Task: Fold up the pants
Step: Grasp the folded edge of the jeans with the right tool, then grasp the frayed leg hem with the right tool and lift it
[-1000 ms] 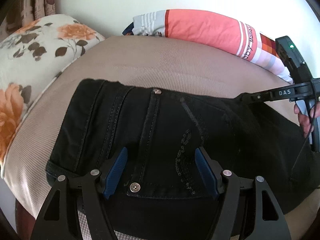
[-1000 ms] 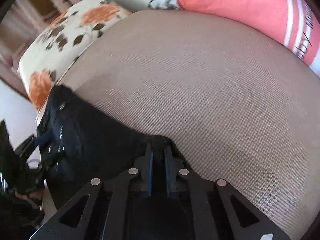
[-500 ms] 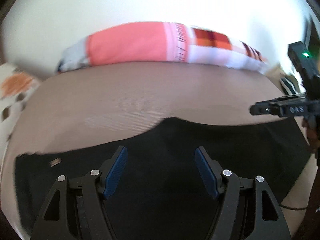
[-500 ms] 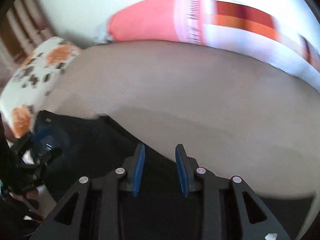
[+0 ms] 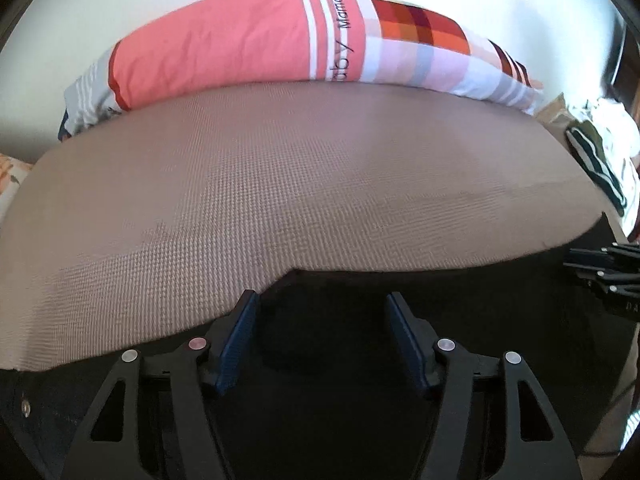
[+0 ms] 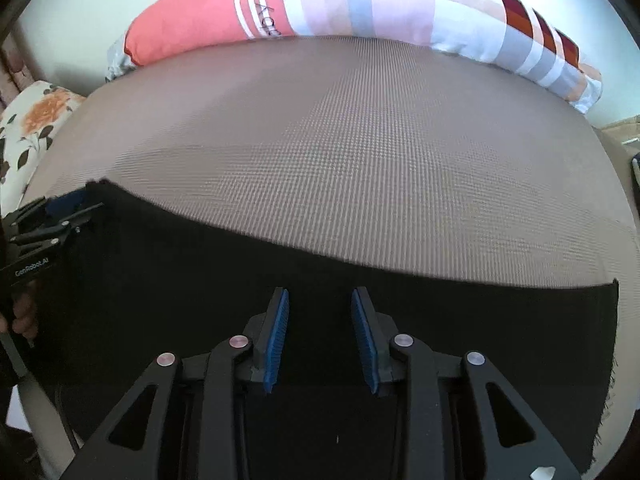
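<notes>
Both of your grippers, left [image 5: 322, 338] and right [image 6: 320, 338], hover with jaws apart and empty over the black pants [image 6: 460, 320], which lie flat along the near edge of the beige bed surface [image 6: 340, 140], apparently partly folded, further folds pending.

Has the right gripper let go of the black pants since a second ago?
Yes. The right gripper was shut on the black pants; now it is open above them, turned toward the coral patchwork pillow.
</notes>
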### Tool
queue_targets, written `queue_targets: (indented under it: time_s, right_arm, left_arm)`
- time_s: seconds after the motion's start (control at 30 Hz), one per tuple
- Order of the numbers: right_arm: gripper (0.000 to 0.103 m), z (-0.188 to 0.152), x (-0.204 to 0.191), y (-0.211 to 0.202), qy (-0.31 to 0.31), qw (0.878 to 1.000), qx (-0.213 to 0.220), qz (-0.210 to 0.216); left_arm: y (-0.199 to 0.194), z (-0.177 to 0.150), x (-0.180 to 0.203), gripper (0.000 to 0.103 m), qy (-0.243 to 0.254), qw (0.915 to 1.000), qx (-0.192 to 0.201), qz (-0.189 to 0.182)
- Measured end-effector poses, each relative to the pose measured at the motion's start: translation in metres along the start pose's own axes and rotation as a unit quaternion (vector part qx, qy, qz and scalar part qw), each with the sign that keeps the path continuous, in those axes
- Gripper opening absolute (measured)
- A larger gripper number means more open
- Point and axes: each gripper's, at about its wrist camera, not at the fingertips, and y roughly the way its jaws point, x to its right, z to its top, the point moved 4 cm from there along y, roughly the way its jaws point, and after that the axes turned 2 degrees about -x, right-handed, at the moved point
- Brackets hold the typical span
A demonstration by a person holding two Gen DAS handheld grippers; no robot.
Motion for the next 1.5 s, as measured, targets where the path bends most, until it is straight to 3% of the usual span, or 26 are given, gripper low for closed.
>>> queue_targets:
  time_s: [0.3, 0.5, 0.77, 0.97, 1.3, 1.5]
  right_arm:
    - [0.035, 0.004, -0.001, 0.001, 0.004, 1.0, 0.011, 0.004]
    - [0.043, 0.002, -0.003, -0.004, 0.002, 1.0, 0.01, 0.021]
    - [0.043, -0.005, 0.009, -0.036, 0.021, 0.994, 0.025, 0.1]
    - [0.046, -0.033, 0.08, -0.063, 0.093, 0.98, 0.016, 0.174]
    - [0.047, -0.1, 0.267, -0.096, 0.248, 0.953, -0.006, 0.171]
    - [0.036, -0.118, 0.311, -0.084, 0.288, 0.939, -0.015, 0.189]
  left_arm:
    - [0.01, 0.007, -0.004, 0.066, -0.013, 0.9998, -0.008, 0.011]
    - [-0.018, 0.003, 0.002, 0.066, -0.025, 0.9995, 0.0, 0.019]
    - [-0.057, -0.033, 0.018, 0.066, -0.044, 0.9987, -0.011, 0.024]
    - [-0.074, -0.066, 0.028, 0.066, -0.055, 0.9979, -0.027, 0.022]
    - [-0.07, -0.091, 0.027, 0.067, -0.074, 0.9955, -0.044, 0.037]
    - [-0.067, -0.091, 0.025, 0.07, -0.088, 0.9943, -0.047, 0.038]
